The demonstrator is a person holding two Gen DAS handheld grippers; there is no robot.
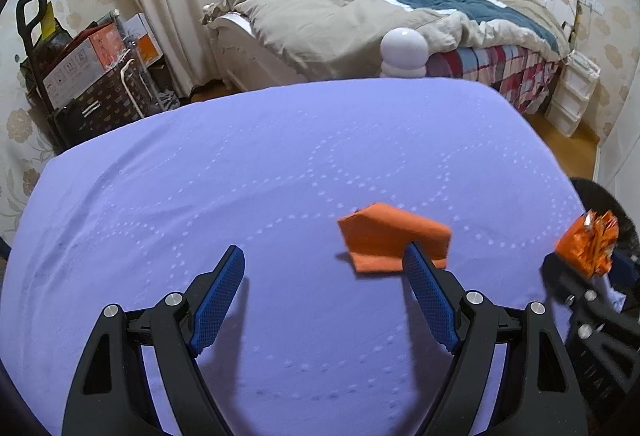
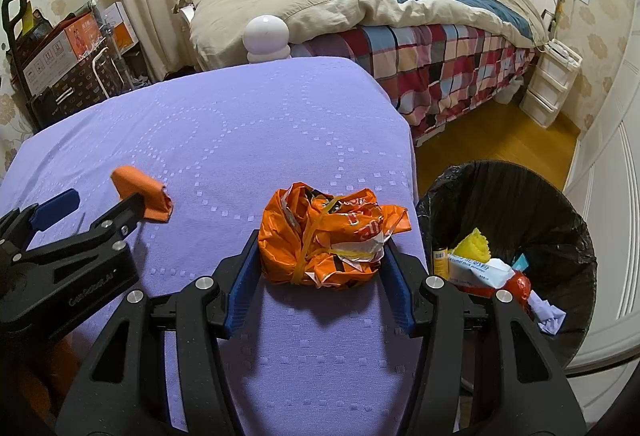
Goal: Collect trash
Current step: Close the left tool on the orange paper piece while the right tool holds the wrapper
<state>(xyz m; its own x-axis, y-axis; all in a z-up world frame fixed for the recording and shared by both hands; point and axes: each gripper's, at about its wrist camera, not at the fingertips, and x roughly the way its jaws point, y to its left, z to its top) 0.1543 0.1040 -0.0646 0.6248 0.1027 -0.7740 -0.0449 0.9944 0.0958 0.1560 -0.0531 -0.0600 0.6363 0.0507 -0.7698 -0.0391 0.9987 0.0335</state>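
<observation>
A crumpled orange wrapper (image 2: 328, 236) sits near the right edge of the purple-covered table (image 2: 240, 124). My right gripper (image 2: 322, 242) is shut on it, a blue pad pressing each side. In the left wrist view the same wrapper (image 1: 588, 244) shows at the far right. A folded orange piece (image 1: 390, 240) lies flat on the cloth. My left gripper (image 1: 324, 252) stands open just before it, with the right fingertip (image 1: 414, 256) at the piece's near edge and nothing between the pads. In the right wrist view the left gripper (image 2: 100, 206) is at the left by the orange piece (image 2: 140, 192).
A bin lined with a black bag (image 2: 500, 176) stands on the floor right of the table, holding several pieces of trash. A white round lamp (image 2: 266, 34) stands at the table's far edge. A bed (image 2: 400, 16) lies behind, with boxes (image 1: 80, 64) at the far left.
</observation>
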